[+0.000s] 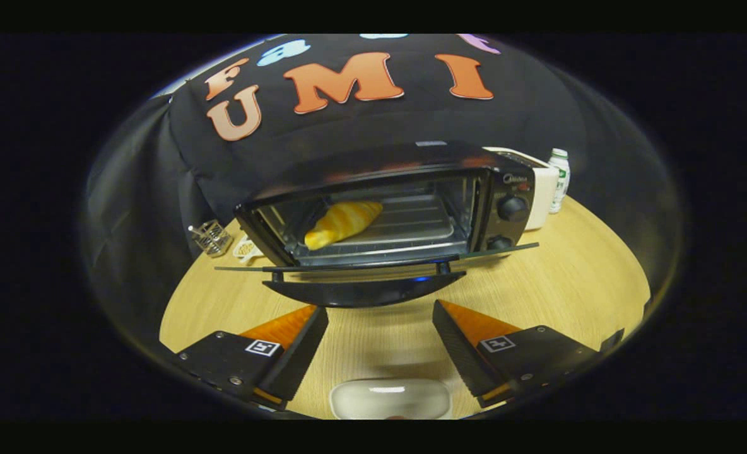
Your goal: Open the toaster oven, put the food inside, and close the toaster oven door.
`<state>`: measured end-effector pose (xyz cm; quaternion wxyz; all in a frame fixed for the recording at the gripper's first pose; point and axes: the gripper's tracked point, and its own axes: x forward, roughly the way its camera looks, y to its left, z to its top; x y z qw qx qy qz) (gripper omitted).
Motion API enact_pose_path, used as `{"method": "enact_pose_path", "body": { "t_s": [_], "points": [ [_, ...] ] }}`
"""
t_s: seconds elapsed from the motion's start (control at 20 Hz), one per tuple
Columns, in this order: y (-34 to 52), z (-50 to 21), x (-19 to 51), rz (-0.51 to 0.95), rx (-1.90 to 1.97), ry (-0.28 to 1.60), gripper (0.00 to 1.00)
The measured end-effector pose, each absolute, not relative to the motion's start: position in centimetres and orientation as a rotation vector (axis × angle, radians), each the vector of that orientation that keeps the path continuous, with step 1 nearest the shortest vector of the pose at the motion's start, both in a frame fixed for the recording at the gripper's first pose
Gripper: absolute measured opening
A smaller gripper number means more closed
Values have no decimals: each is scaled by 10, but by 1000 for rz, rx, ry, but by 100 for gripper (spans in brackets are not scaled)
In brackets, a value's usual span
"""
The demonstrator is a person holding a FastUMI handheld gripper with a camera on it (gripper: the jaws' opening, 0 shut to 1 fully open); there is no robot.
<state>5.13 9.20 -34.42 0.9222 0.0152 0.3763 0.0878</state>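
Worktop [569, 284]: pale wood grain, carrying everything; my tool hangs low over its near part.
Oven [399, 202]: black, sitting beyond my fingers toward the back of the worktop, its mouth facing me. Two knobs [512, 208] stand one above the other on its right panel.
Door [373, 268]: dropped flat and level, seen almost edge-on, with the dark curved handle [364, 293] along its near edge. I judge it stiff, hinged at the bottom and fairly light; the glass wants a gentle lift. I'd come under the handle and push up and away rather than pinch it.
Food [343, 224]: a golden, striped croissant-like piece lying on the rack [411, 227] in the left half of the oven. So the loading looks done and only the closing is left. It seems light and soft, easily crushed.
Tool [380, 343]: released, fingers spread wide with nothing between them, tips just short of the handle.
Dish [391, 398]: a white glossy thing between my fingers, nearest me, partly cut off; I can't tell just what it is.
Hard to make out: a small wire holder [211, 238] and something pale beside it left of the oven; a white appliance [544, 189] and a bottle [559, 180] half hidden behind its right side.
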Motion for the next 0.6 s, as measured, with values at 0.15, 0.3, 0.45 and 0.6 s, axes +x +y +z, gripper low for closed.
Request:
{"method": "enact_pose_path", "body": {
  "t_s": [0.15,0.3,0.45,0.6],
  "points": [
    [96,-327,71,185,14,714,99],
    [99,-316,84,183,21,696,99],
    [102,-290,92,183,39,648,99],
    [100,-263,88,187,54,619,99]
  ]
}}
